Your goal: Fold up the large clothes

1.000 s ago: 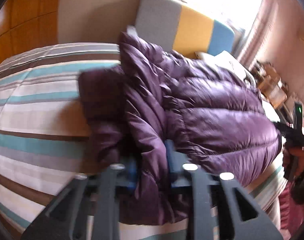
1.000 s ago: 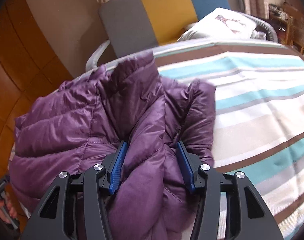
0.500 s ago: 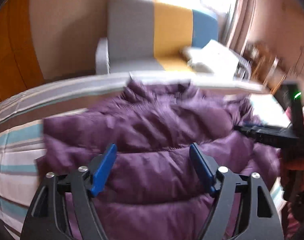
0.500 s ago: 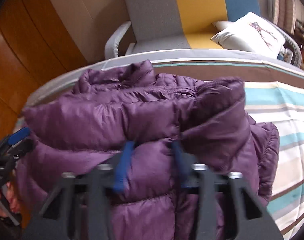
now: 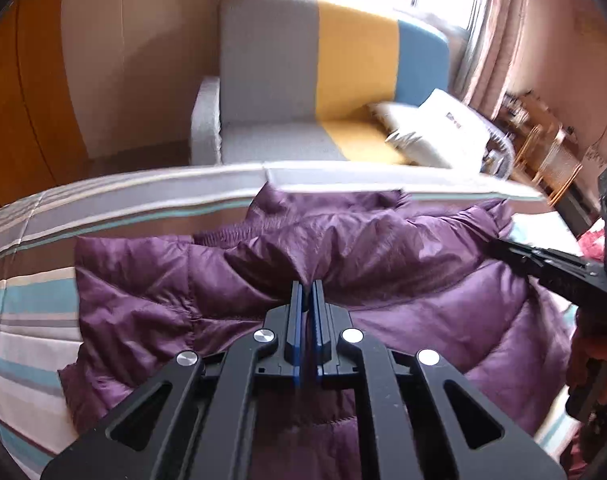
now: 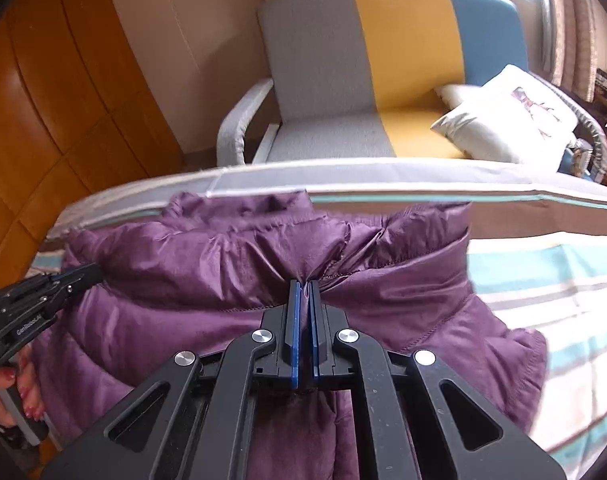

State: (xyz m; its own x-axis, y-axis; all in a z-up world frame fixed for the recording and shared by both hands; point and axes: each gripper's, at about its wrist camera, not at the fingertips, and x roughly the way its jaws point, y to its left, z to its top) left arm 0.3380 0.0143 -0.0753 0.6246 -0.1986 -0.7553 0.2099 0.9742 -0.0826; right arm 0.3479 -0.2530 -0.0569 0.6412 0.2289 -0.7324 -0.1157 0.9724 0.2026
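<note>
A purple puffer jacket (image 5: 383, 264) lies folded on a striped bed (image 5: 27, 292). My left gripper (image 5: 307, 286) is shut on a pinch of the jacket's near fold. My right gripper (image 6: 304, 286) is shut on another pinch of the jacket (image 6: 191, 268) further right. Each gripper shows in the other's view: the right one at the right edge of the left wrist view (image 5: 551, 264), the left one at the left edge of the right wrist view (image 6: 35, 300). The jacket's collar (image 6: 263, 204) points toward the far edge of the bed.
Beyond the bed (image 6: 543, 256) stands a grey, yellow and blue armchair (image 6: 383, 72) with white cushions (image 6: 503, 120). Orange wooden panels (image 6: 43, 100) line the left wall. Curtains (image 5: 491, 40) and cluttered wooden furniture (image 5: 543, 152) are at the right.
Both grippers let go of the bunched jacket, the left opening wide, then both shut again on the near fold. The jacket now lies spread crosswise with its collar away from me.
</note>
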